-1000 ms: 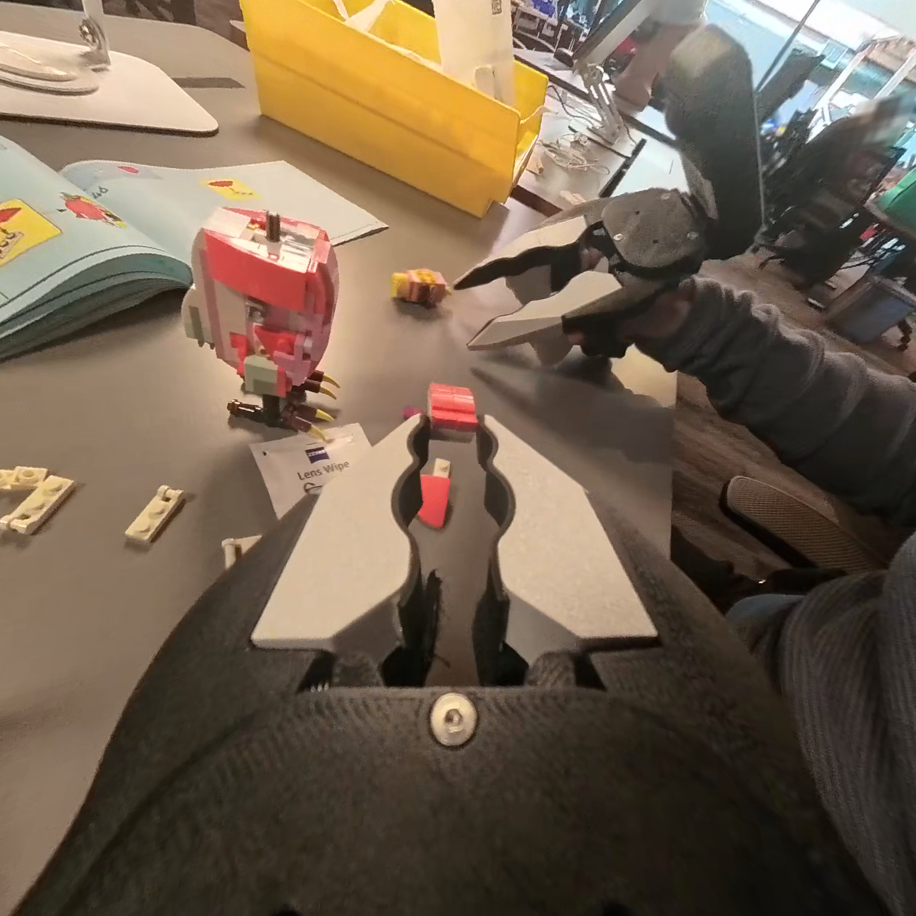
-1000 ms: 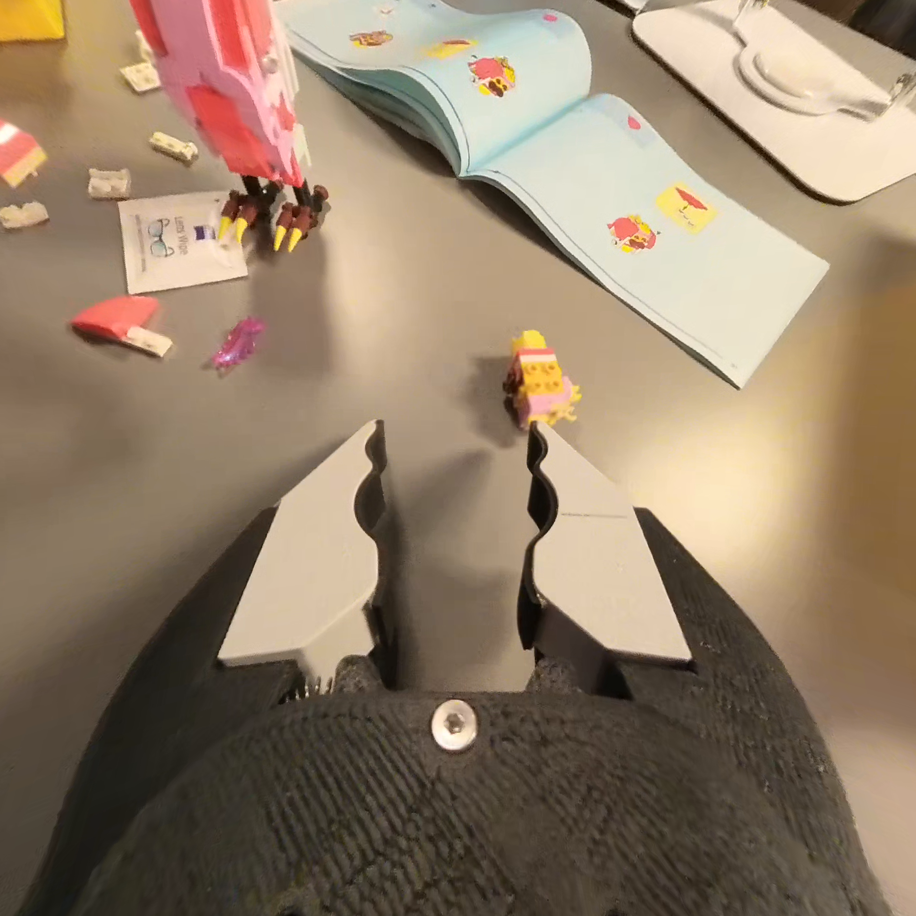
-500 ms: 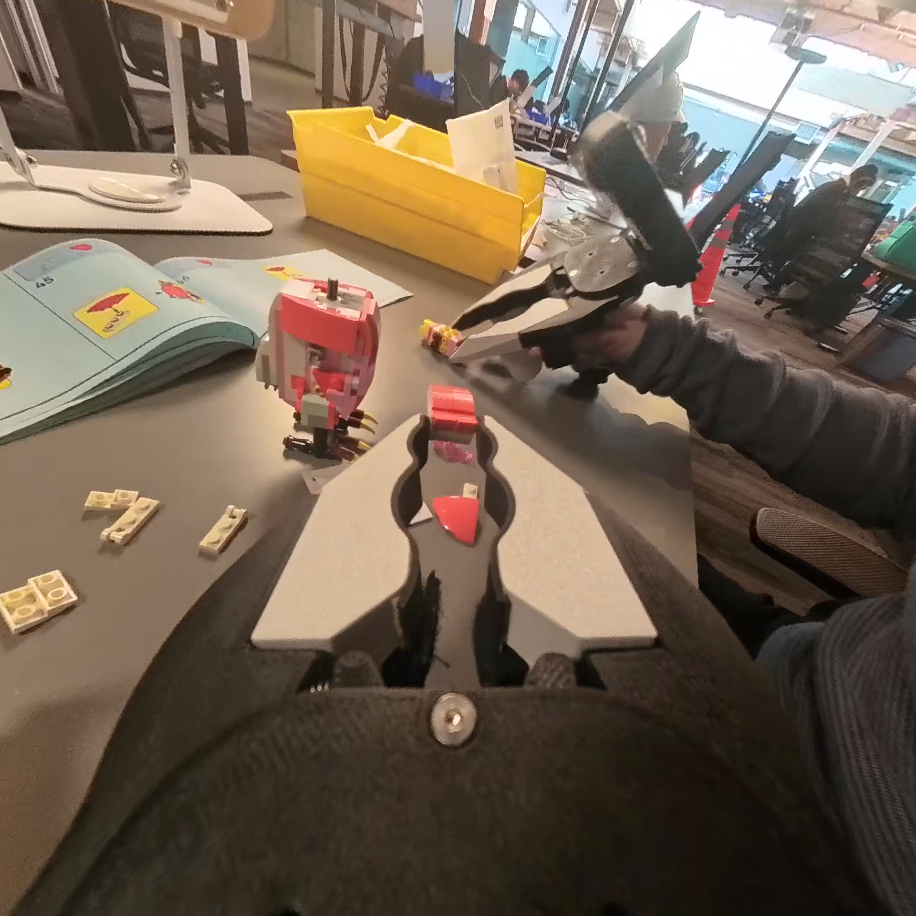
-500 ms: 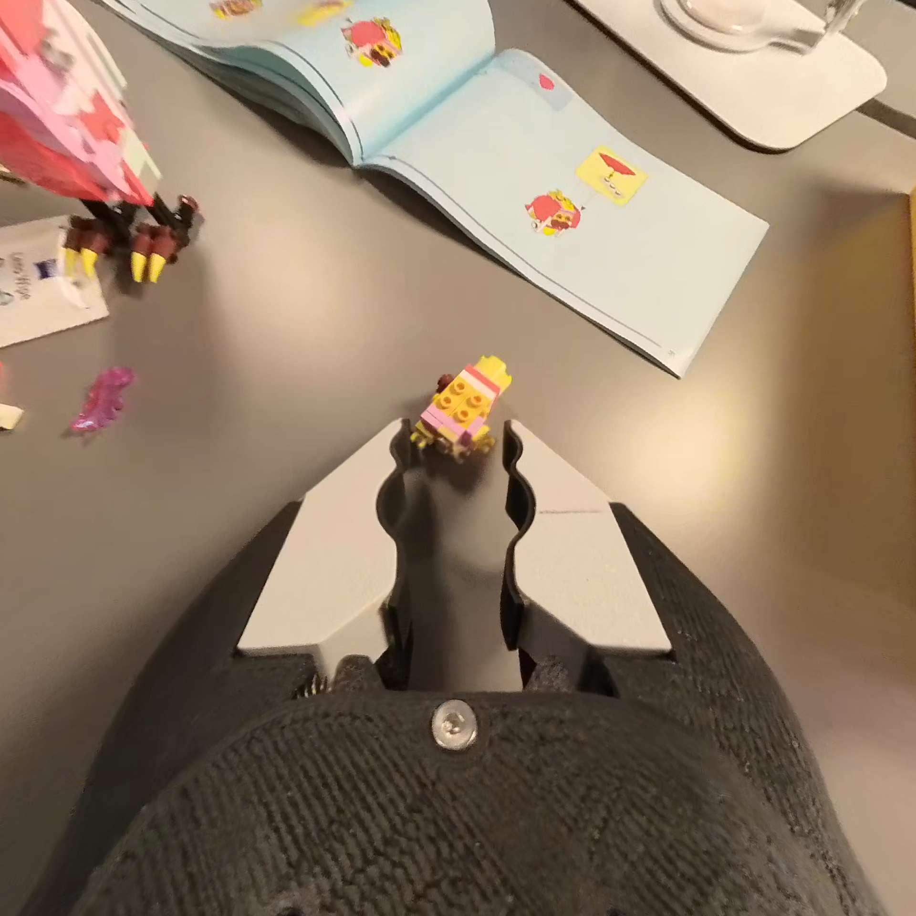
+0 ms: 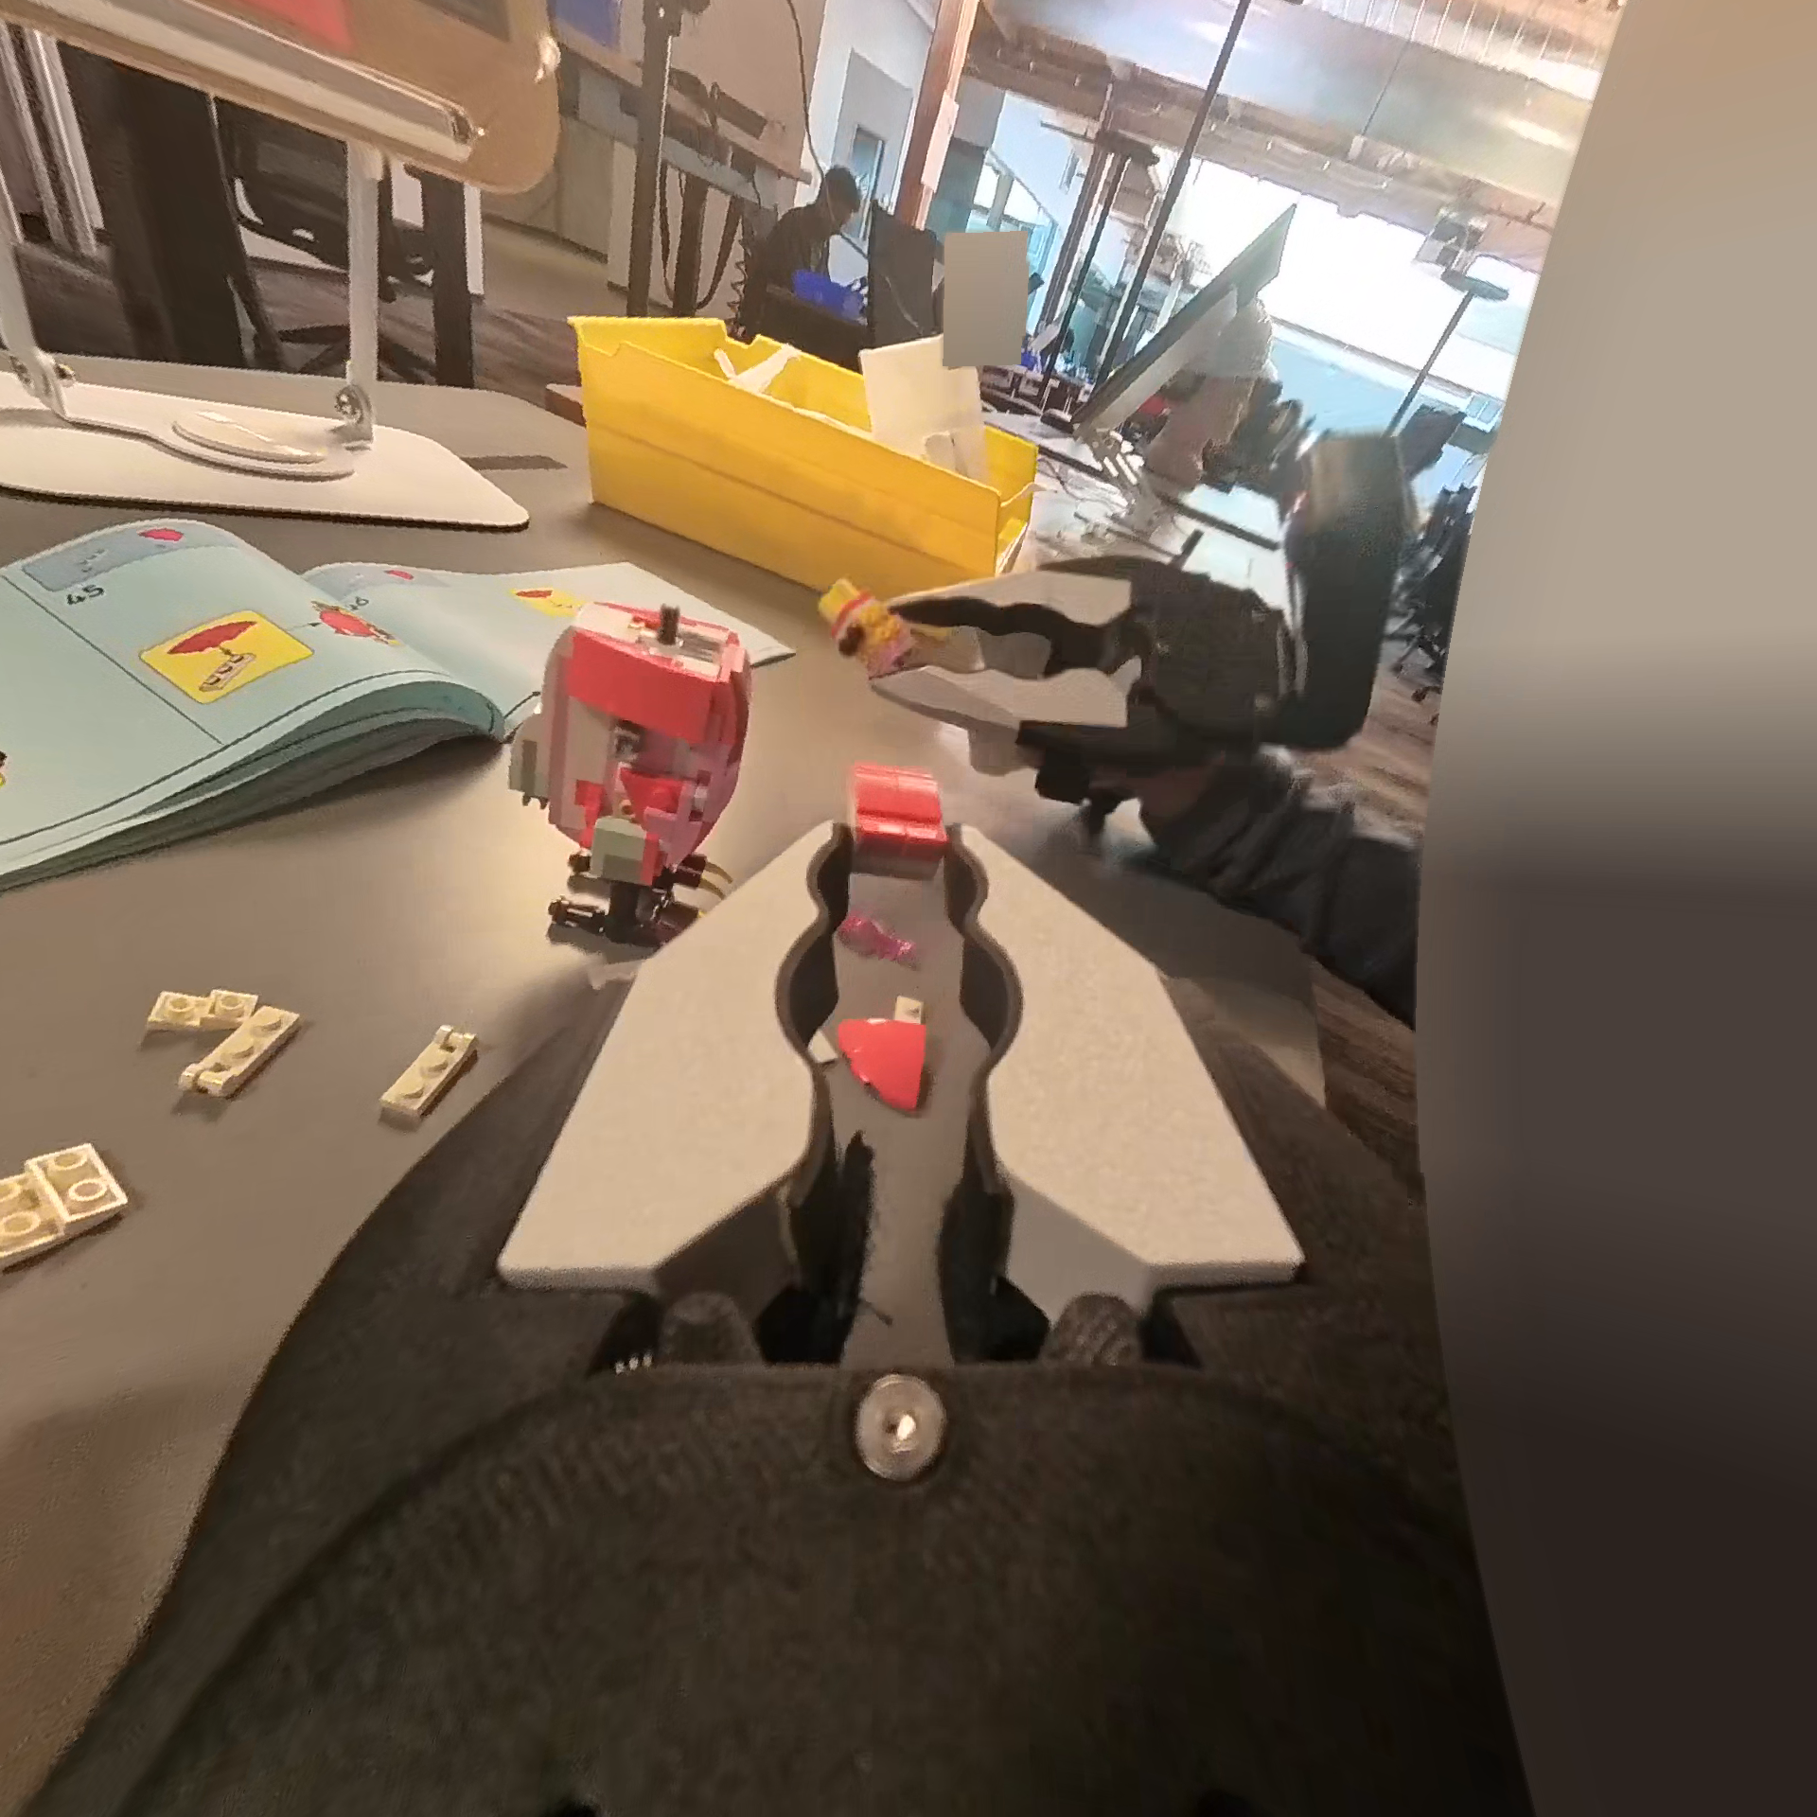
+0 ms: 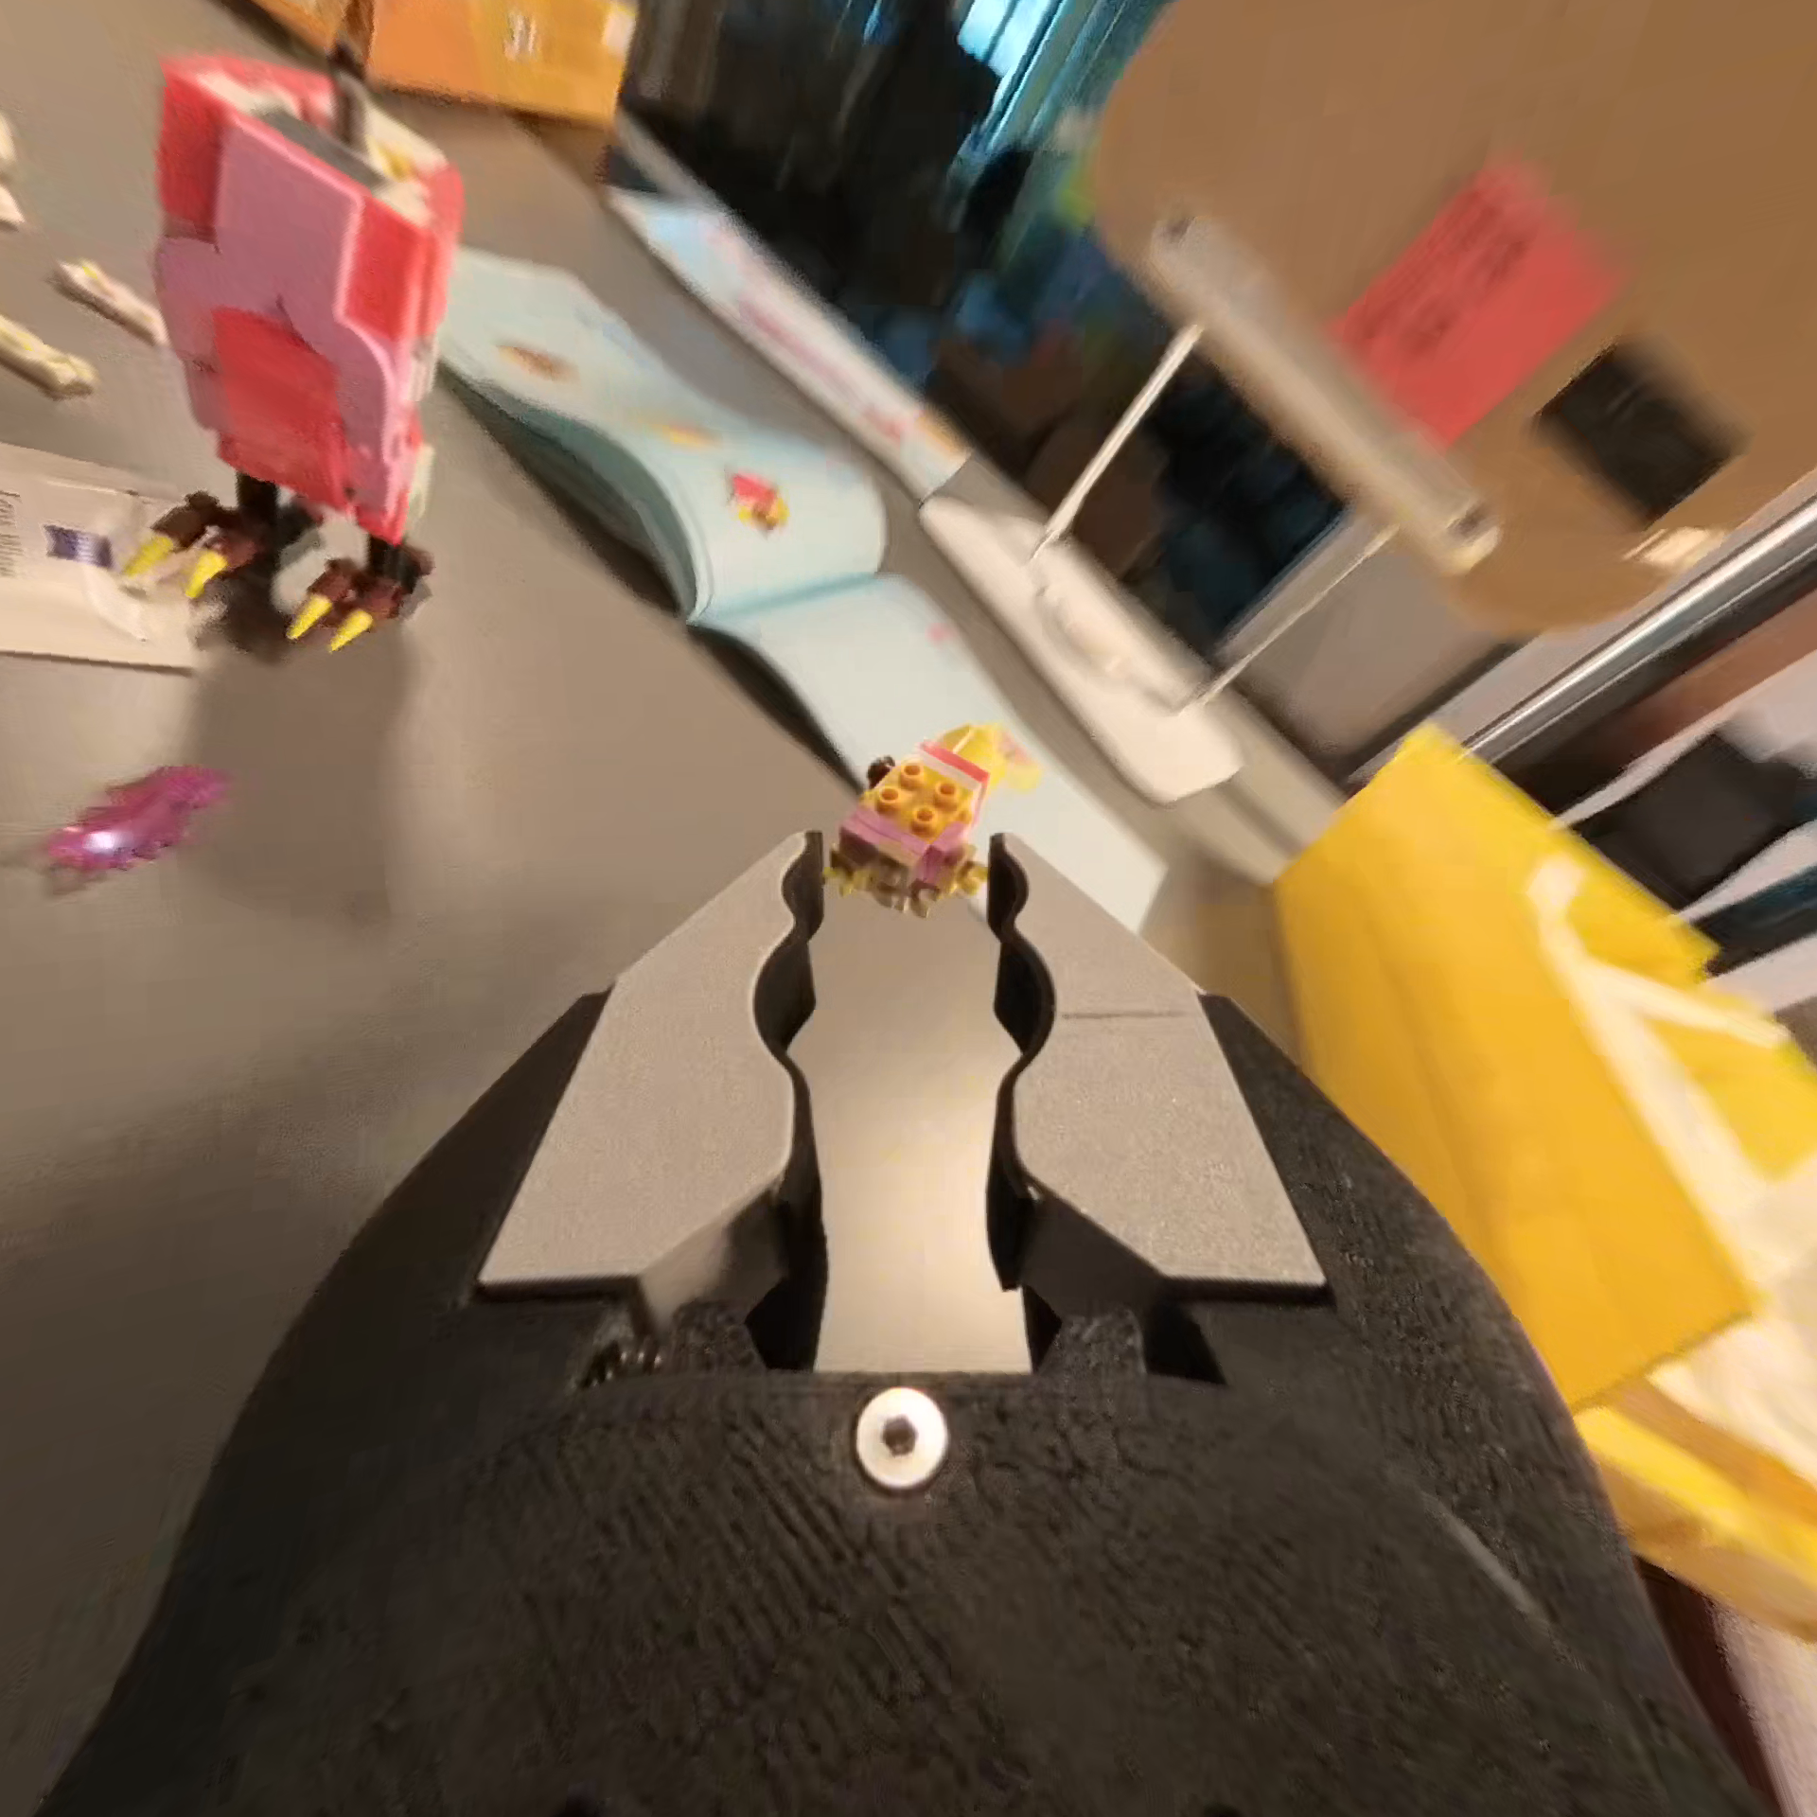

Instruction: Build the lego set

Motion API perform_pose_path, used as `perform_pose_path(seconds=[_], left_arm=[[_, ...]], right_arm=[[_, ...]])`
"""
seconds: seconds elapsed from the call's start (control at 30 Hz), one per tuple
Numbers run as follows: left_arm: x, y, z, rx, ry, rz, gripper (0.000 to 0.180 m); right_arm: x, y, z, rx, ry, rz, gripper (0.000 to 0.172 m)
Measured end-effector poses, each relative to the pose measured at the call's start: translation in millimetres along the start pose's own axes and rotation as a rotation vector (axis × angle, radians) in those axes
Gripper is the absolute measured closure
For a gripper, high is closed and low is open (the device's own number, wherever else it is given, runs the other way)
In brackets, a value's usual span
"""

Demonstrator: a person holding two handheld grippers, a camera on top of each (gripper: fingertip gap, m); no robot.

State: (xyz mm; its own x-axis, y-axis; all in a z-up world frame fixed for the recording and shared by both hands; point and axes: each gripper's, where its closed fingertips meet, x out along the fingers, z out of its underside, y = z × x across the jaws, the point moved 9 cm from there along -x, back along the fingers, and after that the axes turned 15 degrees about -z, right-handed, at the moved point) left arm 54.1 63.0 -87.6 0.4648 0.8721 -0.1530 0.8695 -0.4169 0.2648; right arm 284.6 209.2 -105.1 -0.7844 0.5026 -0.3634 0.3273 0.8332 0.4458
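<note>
Grey tabletop [image 5: 295,944] fills the foreground of a large open workshop with desks, chairs and bright windows behind. On it lie an open pale-blue instruction booklet [image 5: 246,688], a yellow bin [image 5: 787,482] with white paper in it, a white lamp base [image 5: 256,462], scattered cream plates [image 5: 231,1037], a pink-and-red brick bird model [image 5: 639,728] standing on clawed feet, a translucent pink piece [image 5: 880,939] and a red curved piece [image 5: 885,1062].

The left gripper [image 5: 895,836] is narrowly set, its tips clamping a red brick stack [image 5: 893,806] above the table. The right gripper [image 6: 900,865] pinches a small yellow-and-pink brick assembly [image 6: 919,816], lifted off the surface near the bin.

A second ago that assembly lay on the table ahead of much wider right jaws; both views now tilt up toward the room.
</note>
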Motion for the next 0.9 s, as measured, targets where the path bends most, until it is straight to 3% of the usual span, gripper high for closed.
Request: perform_pose_path(seconds=[0.3,0.9], left_arm=[[-6.5,-9.0,-3.2,-0.103,0.071,0.015,0.163],[-8.8,-12.3,-3.3,-0.136,0.088,0.015,0.163]], right_arm=[[-11.9,-26.9,-17.3,-0.46,0.178,0.145,0.14],[4.6,-69.3,-16.0,-0.928,0.025,0.127,0.14]])
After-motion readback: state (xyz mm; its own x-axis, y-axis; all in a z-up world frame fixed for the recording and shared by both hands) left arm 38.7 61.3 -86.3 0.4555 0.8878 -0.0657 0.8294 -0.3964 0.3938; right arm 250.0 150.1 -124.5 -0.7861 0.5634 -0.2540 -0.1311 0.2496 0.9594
